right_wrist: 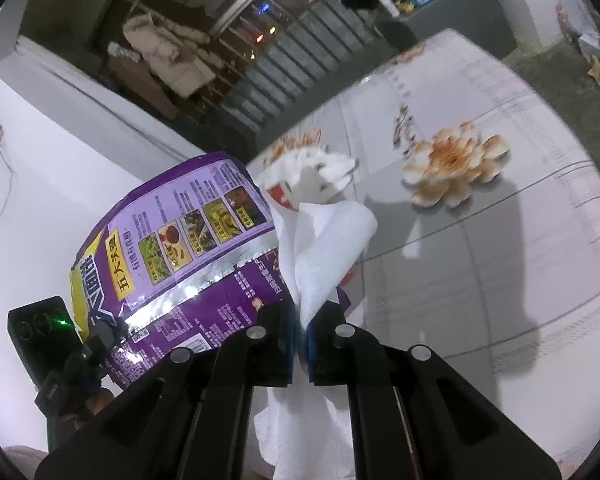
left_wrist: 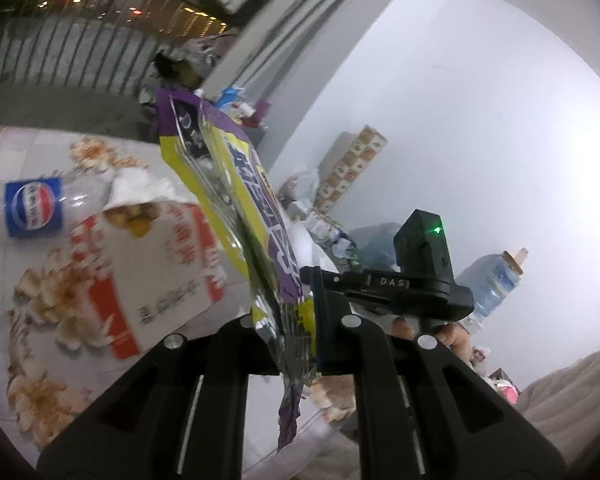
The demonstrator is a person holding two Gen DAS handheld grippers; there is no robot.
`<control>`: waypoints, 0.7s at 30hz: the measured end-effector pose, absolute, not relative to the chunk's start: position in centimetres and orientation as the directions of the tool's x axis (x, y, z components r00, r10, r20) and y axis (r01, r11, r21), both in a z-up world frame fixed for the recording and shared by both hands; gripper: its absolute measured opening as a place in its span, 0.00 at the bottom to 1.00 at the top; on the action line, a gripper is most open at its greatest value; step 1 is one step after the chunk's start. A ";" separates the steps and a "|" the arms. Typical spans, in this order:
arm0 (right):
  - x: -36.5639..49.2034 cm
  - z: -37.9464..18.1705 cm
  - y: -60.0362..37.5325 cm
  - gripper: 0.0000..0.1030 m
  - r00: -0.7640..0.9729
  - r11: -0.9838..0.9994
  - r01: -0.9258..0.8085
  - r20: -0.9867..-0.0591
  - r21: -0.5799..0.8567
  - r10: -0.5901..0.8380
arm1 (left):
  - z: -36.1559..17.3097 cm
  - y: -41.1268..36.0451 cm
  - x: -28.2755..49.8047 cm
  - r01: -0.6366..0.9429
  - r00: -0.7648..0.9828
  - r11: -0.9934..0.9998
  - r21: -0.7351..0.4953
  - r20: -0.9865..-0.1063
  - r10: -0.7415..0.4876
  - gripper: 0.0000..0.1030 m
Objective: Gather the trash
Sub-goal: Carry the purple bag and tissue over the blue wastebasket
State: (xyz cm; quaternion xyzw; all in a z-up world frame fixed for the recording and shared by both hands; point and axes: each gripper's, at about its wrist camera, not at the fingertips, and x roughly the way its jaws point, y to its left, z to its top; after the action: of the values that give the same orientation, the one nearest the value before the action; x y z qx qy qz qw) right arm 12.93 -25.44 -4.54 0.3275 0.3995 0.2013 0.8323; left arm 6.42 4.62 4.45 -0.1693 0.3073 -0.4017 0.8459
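clearly, the purple and yellow snack wrapper (left_wrist: 260, 216) stands up between the fingers of the left gripper (left_wrist: 296, 332), which is pinched tight on its lower edge and holds it above the table. in the right wrist view the same wrapper (right_wrist: 188, 248) bulges at the left, its printed back showing. the right gripper (right_wrist: 299, 344) is pressed together on a white paper tissue (right_wrist: 324, 248), which fans out above and below the pads. just beyond the tissue a red and white paper box (left_wrist: 152, 256) lies on the floral tablecloth (right_wrist: 480, 280), stuffed with more crumpled tissue. a clear pepsi bottle (left_wrist: 36, 208) lies on its side at the far left, touching the box. a large water bottle (left_wrist: 492, 284) stands by the white wall at the right.
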 end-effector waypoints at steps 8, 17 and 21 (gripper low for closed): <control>7.7 -2.1 -33.3 0.05 0.755 0.709 0.016 -0.474 0.705 0.454 | 7.0 -3.3 8.2 0.690 0.343 0.491 -0.531 -0.357 -0.869 0.07; -2.7 -4.9 -46.8 0.05 0.865 0.595 0.342 -0.491 0.727 0.103 | 6.0 -21.1 10.4 0.778 0.079 0.387 -0.495 -0.534 -0.842 0.08; -6.1 -8.8 -51.7 0.05 0.859 0.458 0.451 -0.512 0.766 0.011 | 4.0 -29.1 11.1 0.780 -0.023 0.358 -0.514 -0.595 -0.803 0.08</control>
State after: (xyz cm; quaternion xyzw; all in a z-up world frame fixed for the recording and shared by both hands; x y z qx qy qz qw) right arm -6.13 -51.73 -8.76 0.5031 0.2296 -0.1339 0.8223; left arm 11.10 -29.09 4.04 -0.0135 0.4368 -0.5662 0.6989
